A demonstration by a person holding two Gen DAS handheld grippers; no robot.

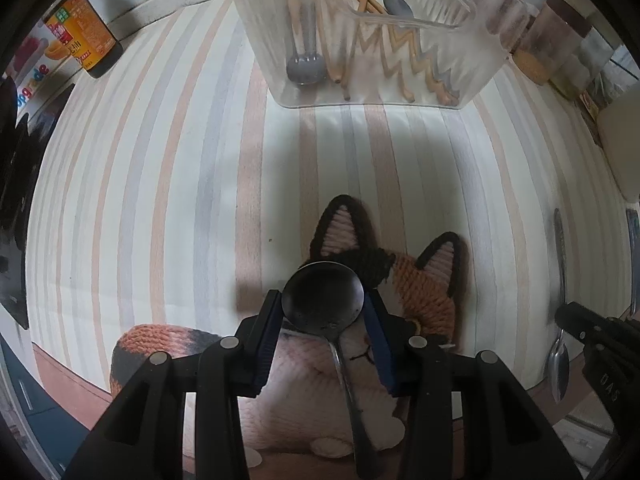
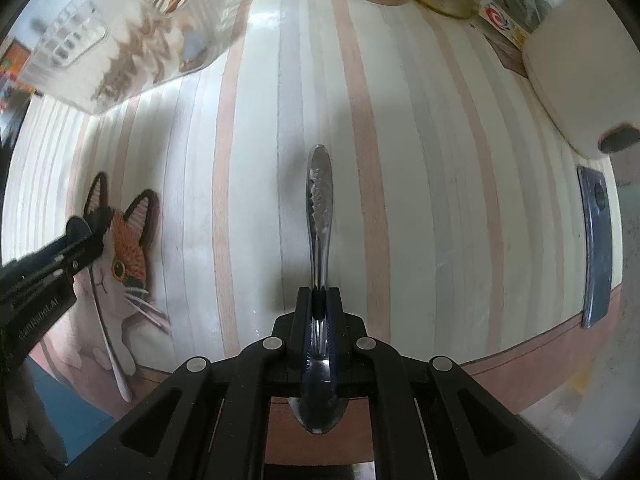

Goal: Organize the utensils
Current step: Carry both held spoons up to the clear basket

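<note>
Our left gripper (image 1: 323, 316) clamps a round spoon (image 1: 322, 305) by its bowl rim; the right gripper (image 2: 320, 312) clamps another spoon (image 2: 319, 208). Both may slip before the bin (image 1: 372, 40).

Both wrist views look straight down, close above the striped tablecloth (image 1: 160, 200), sharing the cat mat (image 2: 128, 248)

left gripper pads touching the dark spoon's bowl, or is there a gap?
Touching. In the left wrist view the dark spoon sits in the left gripper, and both blue pads press against the bowl's edges with no gap showing.
</note>
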